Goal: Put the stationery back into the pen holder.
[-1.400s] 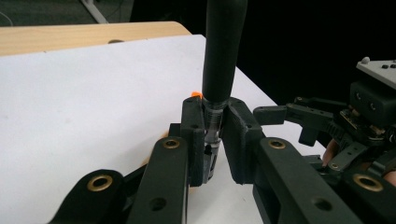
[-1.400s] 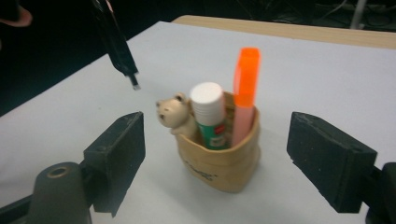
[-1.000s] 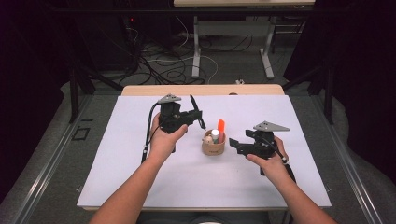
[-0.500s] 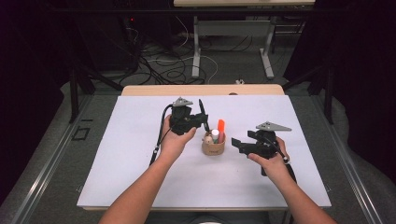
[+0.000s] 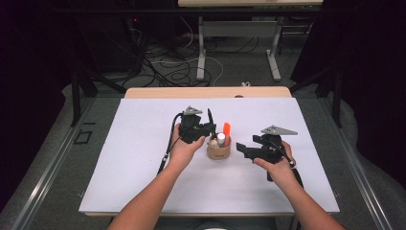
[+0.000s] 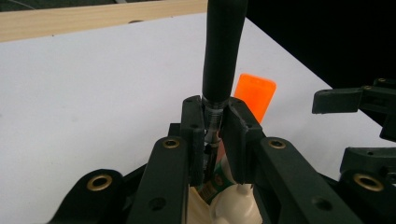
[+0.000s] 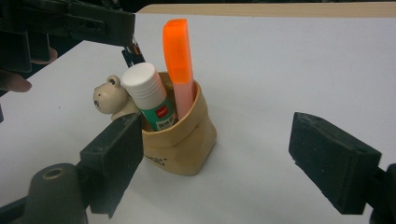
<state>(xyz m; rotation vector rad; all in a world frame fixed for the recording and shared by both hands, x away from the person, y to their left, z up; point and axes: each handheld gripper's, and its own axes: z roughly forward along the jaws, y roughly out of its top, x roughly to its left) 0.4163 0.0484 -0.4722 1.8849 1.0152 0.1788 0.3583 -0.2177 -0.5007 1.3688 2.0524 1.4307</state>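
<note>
A small pen cup (image 5: 219,152) stands near the middle of the worktop (image 5: 119,158). In it are a highlighter (image 5: 226,129) at the 1 o'clock side, a glue stick (image 5: 220,139) in the centre and a bear-headed item (image 5: 213,143) at the 9 o'clock rim. The left hand-held gripper (image 5: 207,128) sits at the cup's 10 o'clock, clamping an upright pen (image 5: 209,115) above that rim. The right hand-held gripper (image 5: 242,149) lies at the cup's 3 o'clock, apart from it.

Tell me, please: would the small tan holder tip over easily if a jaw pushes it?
The tan holder probably tips rather easily: it looks small and light, with a soft, rolled rim. The orange highlighter and glue stick stand well above it, likely raising its balance point. On the smooth white table it might slide first.
</note>
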